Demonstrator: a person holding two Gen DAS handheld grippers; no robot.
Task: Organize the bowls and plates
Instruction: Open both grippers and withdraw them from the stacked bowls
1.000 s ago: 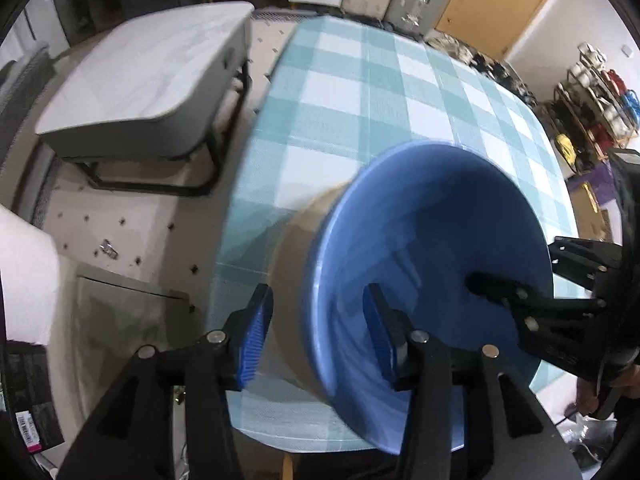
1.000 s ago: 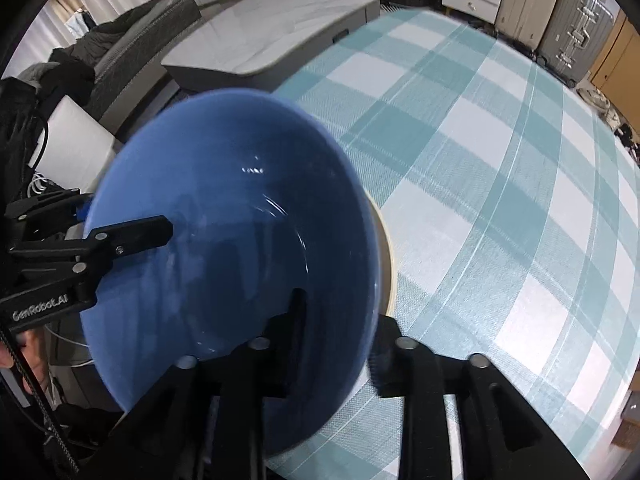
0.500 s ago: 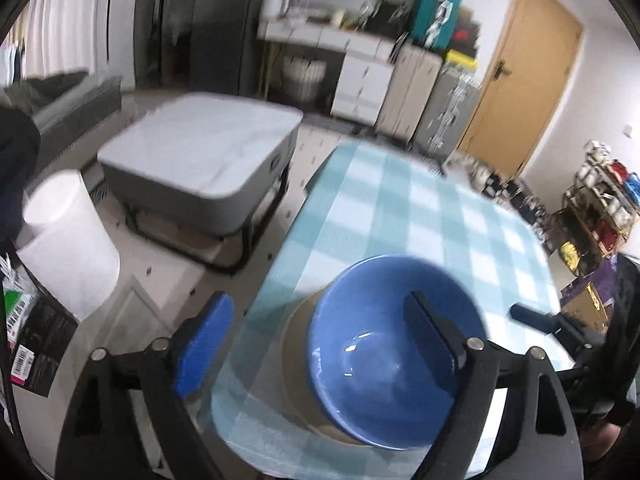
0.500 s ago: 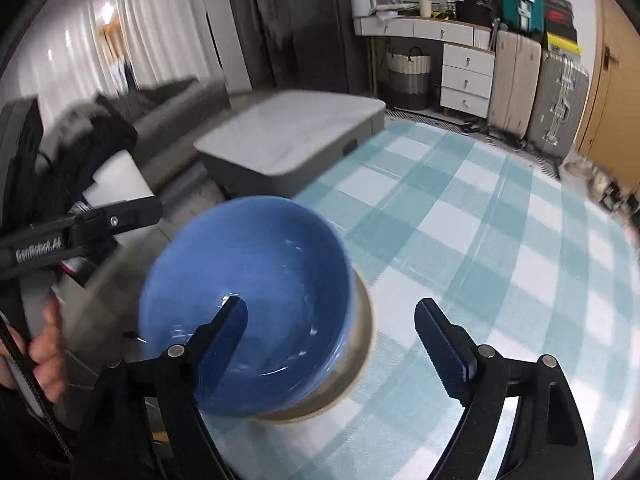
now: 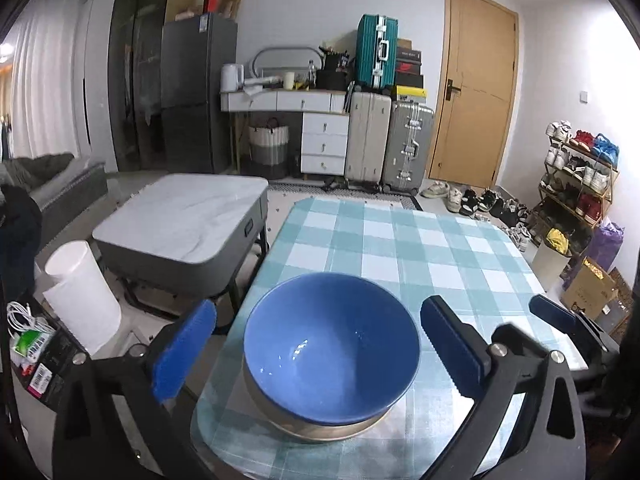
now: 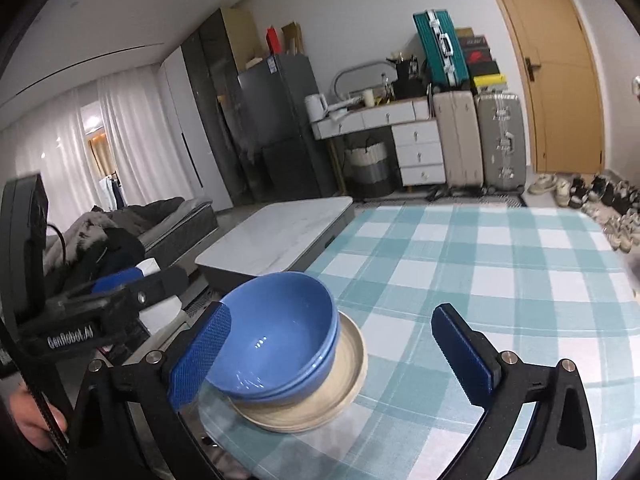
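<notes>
A blue bowl sits nested on another blue bowl, and both rest on a beige plate near the front left corner of the checked table. My left gripper is open and empty, drawn back above the stack, its blue pads wide on either side. My right gripper is open and empty, to the right of the stack; the bowl lies by its left pad. The left gripper's body shows in the right wrist view.
A grey low table stands left of the checked table. A white bin and cables lie on the floor at the left. Suitcases, drawers and a door stand at the back. A shoe rack is at the right.
Both grippers let go of the blue bowl, opened wide and pulled back and up from the stack. The bowl now rests level on the other bowl.
</notes>
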